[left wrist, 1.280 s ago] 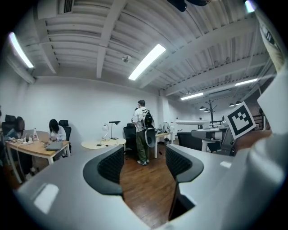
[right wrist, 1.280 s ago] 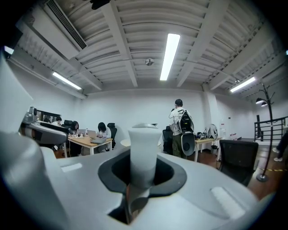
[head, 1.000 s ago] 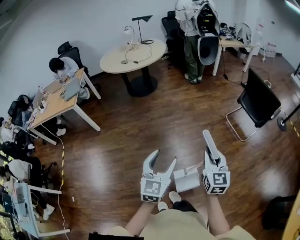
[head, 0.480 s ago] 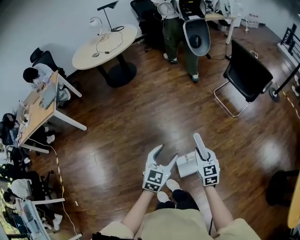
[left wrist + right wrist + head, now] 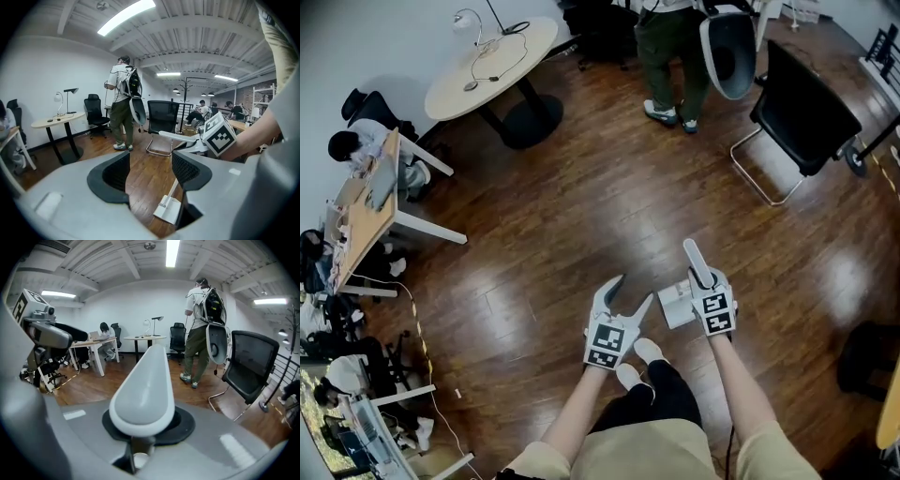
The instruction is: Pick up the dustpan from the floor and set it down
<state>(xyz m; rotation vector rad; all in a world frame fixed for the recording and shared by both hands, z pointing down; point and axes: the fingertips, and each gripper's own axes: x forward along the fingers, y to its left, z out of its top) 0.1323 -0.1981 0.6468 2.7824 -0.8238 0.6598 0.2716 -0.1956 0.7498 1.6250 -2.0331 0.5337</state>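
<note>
The dustpan [image 5: 675, 306], white and probably light, stiff, slippery plastic, lay on the floor [image 5: 581, 216] near the shoes [image 5: 649, 351]. Its slim handle [image 5: 171, 191] looked the best hold. The left tool [image 5: 633, 288] stood open and empty; the right tool [image 5: 692, 251] was closed on nothing.

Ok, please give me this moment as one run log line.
right gripper: shut on dustpan handle | left gripper: empty, jaws apart, closing | set-down: cannot tell

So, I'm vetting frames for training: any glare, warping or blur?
Head view: lamp glare in pale patches on the floor, room lines bowed. Left gripper view: strong fisheye, black corners, ceiling light blown out. Right gripper view: same fisheye; dustpan handle looms huge.
</note>
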